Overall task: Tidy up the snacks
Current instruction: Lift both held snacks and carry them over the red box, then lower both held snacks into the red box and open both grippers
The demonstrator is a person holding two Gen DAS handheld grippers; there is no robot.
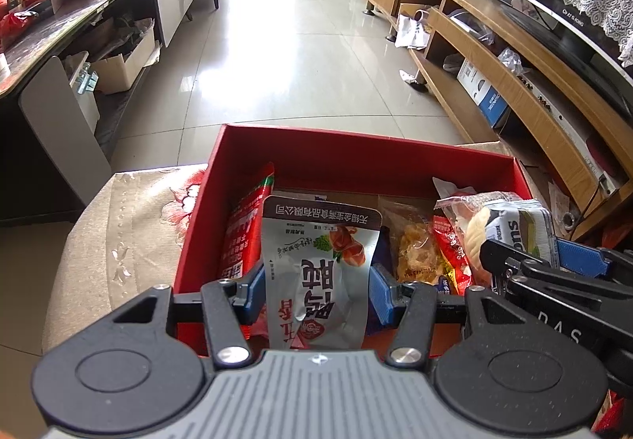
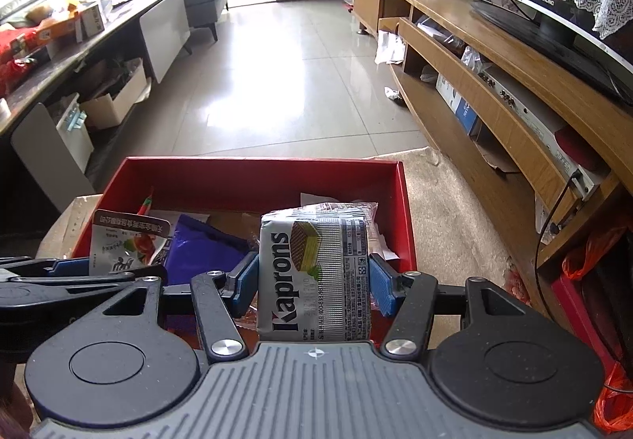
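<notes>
Left tool (image 1: 312,290) clamps soft silver pouch (image 1: 316,265), crinkly; right tool (image 2: 312,286) clamps firm wafer pack (image 2: 314,277), mid-sides, over red box (image 2: 253,174).

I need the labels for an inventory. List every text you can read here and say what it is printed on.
"Kaprons": wafer pack, clamped in the right gripper.
"五香": silver pouch, upside down, clamped in the left gripper.
"DAS": the right gripper's body, seen from the left wrist.
Television bezel logo: blurred.
Fine print on both packs and other snacks in the red box: too small.
</notes>
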